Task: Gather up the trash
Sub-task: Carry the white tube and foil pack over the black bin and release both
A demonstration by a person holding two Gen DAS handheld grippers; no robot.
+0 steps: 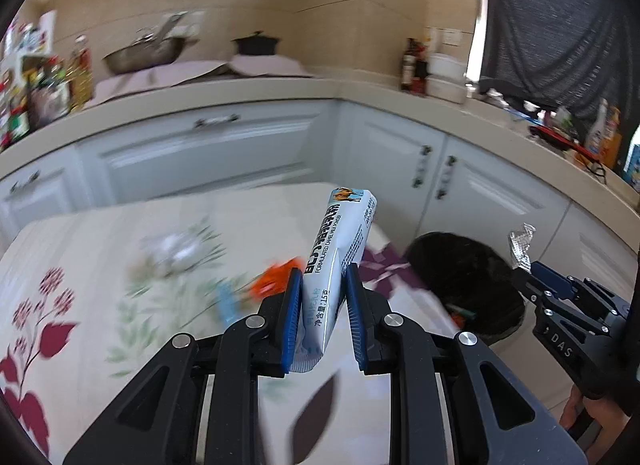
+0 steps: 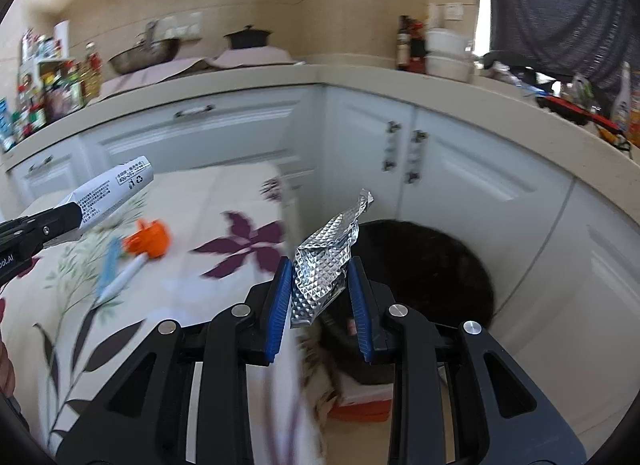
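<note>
Over the floral table [image 1: 80, 249], left gripper [image 1: 323, 279] clamps sachet [image 1: 340, 241], right gripper [image 2: 320, 271] foil [image 2: 324, 261].

Both views are taken from just behind blue-padded fingers, angled down and forward. The left wrist view is held over the floral tablecloth [image 1: 100, 249], facing the corner cabinets [image 1: 224, 153]. The right wrist view is set beyond the table edge, above the black bin [image 2: 432, 265]. Tablecloth, bin, cabinets and counter [image 2: 280, 81] are shared; each gripper is caught in the other's view.
</note>
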